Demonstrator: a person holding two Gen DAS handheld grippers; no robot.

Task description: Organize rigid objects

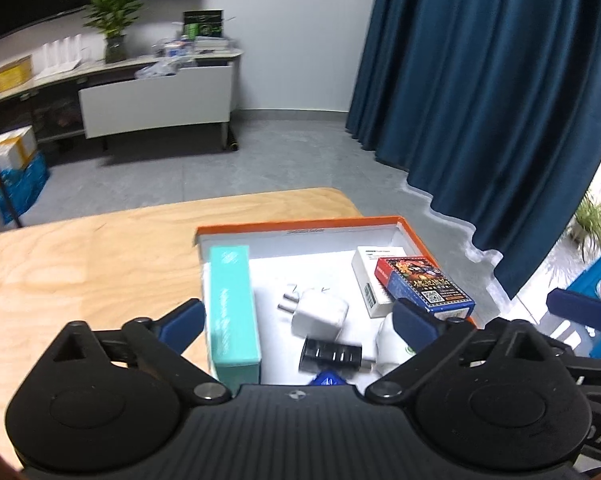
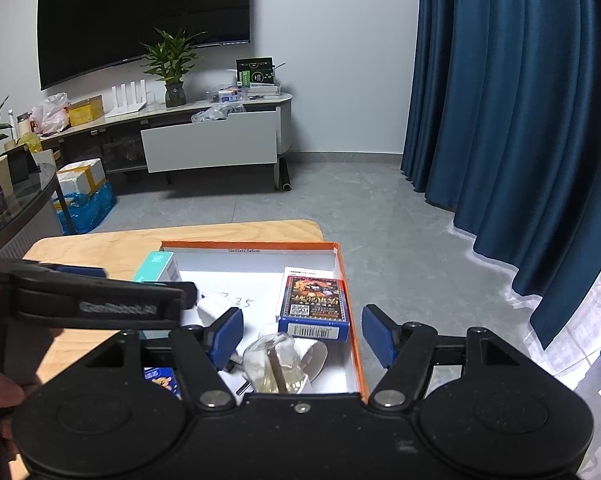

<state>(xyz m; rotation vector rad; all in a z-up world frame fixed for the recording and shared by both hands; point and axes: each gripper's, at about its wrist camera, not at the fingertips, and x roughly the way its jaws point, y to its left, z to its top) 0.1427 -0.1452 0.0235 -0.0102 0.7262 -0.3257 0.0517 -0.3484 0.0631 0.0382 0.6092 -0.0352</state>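
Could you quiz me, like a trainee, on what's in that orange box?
1. True or false: the card deck lies partly on the white box.
2. Which thing lies along the tray's left wall? A) teal box B) charger C) black hub
3. Fill in: both the left tongs and the right tongs are ____ and hold nothing.

Key: 1 true; 2 A; 3 open.
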